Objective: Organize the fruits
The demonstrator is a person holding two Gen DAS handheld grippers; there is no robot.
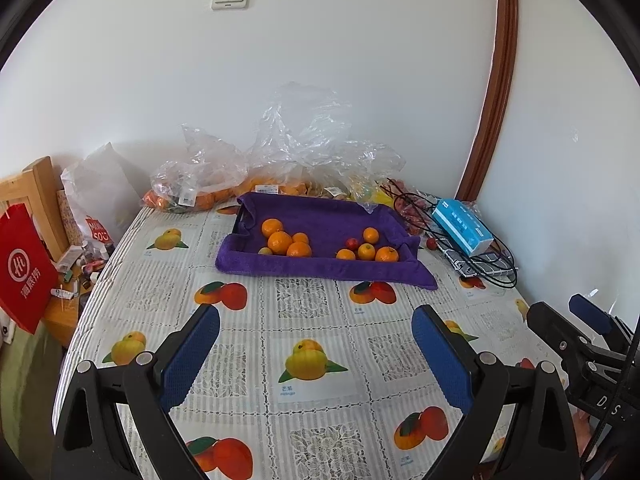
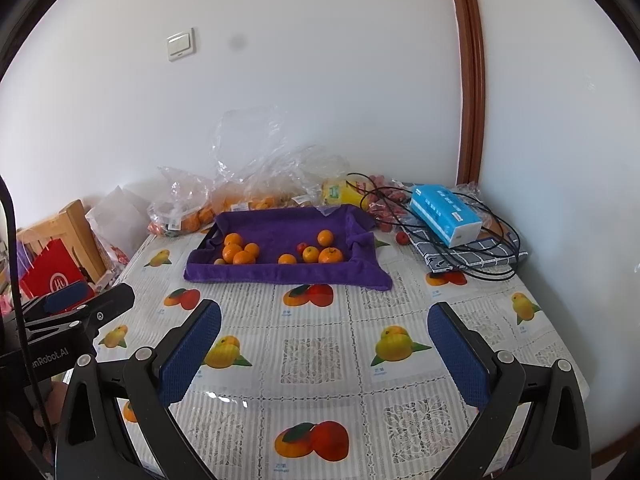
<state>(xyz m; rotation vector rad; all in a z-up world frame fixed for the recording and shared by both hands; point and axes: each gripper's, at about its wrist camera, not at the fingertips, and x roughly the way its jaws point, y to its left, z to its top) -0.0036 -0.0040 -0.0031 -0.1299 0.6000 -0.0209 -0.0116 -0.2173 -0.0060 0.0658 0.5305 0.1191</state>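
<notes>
Both the left gripper (image 1: pixel 316 354) and right gripper (image 2: pixel 324 354) hung wide and empty over the near desk (image 2: pixel 320 360), best advanced level toward the far tray's (image 1: pixel 320 270) oranges (image 1: pixel 280 241).

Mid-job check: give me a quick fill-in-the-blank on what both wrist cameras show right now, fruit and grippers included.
1. The loose oranges lie on a tray lined with a ____ towel.
2. Both the left gripper and the right gripper are ____, holding nothing.
3. The blue tissue pack rests on a coil of black ____.
4. One small red fruit lies ____ the tray, on the tablecloth.

Missing words: purple; open; cable; outside
</notes>
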